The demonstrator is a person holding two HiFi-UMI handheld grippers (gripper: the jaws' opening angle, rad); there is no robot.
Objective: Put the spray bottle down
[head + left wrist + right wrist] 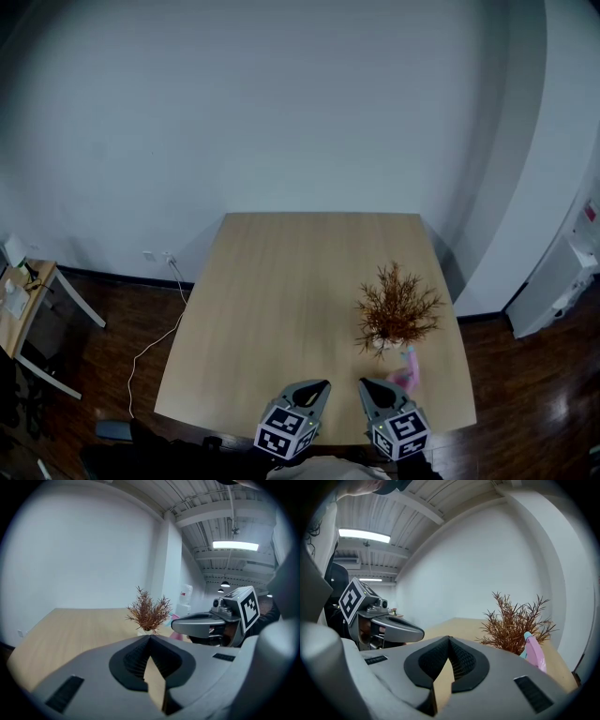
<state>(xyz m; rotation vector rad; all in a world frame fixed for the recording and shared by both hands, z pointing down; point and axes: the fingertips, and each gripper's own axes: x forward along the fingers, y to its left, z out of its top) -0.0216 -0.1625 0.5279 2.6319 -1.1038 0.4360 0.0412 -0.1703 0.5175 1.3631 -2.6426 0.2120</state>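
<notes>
- Head view: We see the spray bottle (407, 368) standing upright on the bench (281, 300), near its front right corner. It stands just beside the dried plant (397, 307) and in front of it.
- Head view: The left tool (320, 384) and the right tool (366, 384) hover side by side at the front edge. The right tool is near the bottle but apart from it.
- Head view: We judge the set-down step complete, since the bottle rests on the bench with no tool on it. The next move calls only for keeping the right tool off the bottle, which looks light and could tip if nudged.
- Left gripper view: The left tool (150, 636) has its jaws closed tip to tip, with nothing between them.
- Left gripper view: The right tool (177, 625) reaches in from the right. A sliver of the pink bottle (174, 618) shows behind it, next to the plant (149, 613).
- Right gripper view: The right tool (449, 638) is likewise closed and empty. The bottle (534, 651) stands free at the right, in front of the plant (513, 625), and the left tool (417, 632) is at the left.
- Containers: A small pale pot (382, 343) holds the dried plant. The bottle is opaque, so we cannot tell its fill.
</notes>
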